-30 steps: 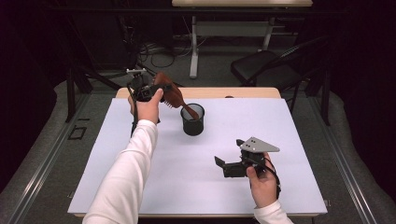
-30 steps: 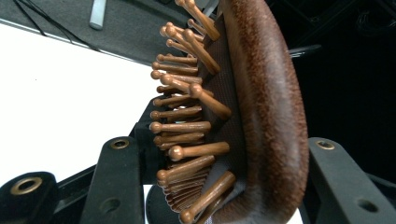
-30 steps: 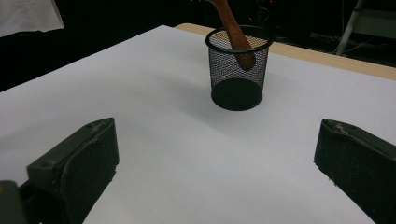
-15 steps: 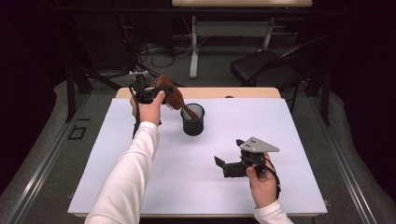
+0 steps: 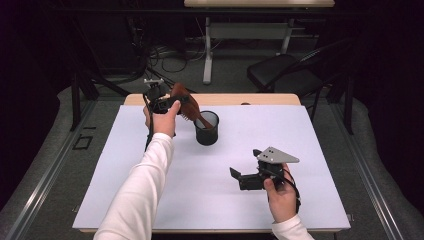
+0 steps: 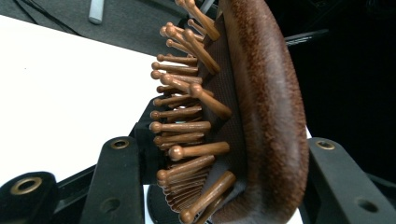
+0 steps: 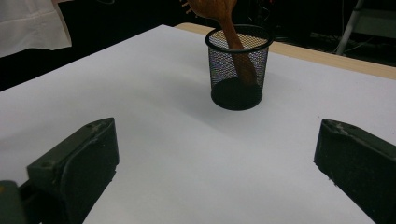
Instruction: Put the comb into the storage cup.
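Observation:
A brown wooden hairbrush (image 5: pixel 183 96) with pin bristles is clamped by its head in my left gripper (image 5: pixel 172 103), above the far left part of the white tabletop (image 5: pixel 310 150). In the left gripper view the jaws press on the hairbrush head (image 6: pixel 261 116) from both sides. Its handle (image 7: pixel 236 44) slants down into a black mesh cup (image 5: pixel 207 129), which stands upright at the far middle. My right gripper (image 5: pixel 236 175) rests near the front right, open with nothing between its jaws, and points toward the mesh cup (image 7: pixel 238 70).
A wooden table edge (image 5: pixel 260 99) shows past the white sheet. Behind the table stand a black chair (image 5: pixel 285 70) and a desk frame (image 5: pixel 207 55), with cables (image 5: pixel 165 55) on the floor. A white sleeve (image 5: pixel 145 190) crosses the table's left side.
The left hand with the hairbrush has edged slightly toward the cup. The right hand and its gripper have stayed where they were.

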Motion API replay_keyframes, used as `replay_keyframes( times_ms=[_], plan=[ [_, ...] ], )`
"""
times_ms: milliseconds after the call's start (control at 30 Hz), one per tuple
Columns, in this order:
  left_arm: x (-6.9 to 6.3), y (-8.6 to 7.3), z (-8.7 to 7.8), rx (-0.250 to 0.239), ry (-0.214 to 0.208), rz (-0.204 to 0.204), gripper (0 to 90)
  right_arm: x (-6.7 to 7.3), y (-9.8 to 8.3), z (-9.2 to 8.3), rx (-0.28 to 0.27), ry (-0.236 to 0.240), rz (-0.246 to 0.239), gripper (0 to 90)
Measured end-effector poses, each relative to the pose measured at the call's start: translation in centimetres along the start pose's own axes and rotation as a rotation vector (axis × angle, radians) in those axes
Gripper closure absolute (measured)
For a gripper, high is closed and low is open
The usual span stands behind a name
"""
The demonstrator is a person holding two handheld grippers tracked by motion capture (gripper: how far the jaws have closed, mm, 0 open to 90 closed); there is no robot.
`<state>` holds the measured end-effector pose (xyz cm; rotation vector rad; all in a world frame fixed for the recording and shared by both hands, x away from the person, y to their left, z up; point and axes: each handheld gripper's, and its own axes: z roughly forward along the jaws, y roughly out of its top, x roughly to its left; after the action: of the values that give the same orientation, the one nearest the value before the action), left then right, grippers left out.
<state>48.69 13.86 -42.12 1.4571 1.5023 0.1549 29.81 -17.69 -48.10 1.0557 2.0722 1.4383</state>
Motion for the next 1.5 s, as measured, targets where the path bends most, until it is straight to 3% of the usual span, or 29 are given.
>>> replay_keyframes(
  times_ms=[1500],
  plan=[
    [0.3, -1.2, 1.1, 0.024, -0.002, -0.002, 51.1, 0.0, 0.0, 0.0, -0.001, 0.0, -0.001, 0.0]
  ],
)
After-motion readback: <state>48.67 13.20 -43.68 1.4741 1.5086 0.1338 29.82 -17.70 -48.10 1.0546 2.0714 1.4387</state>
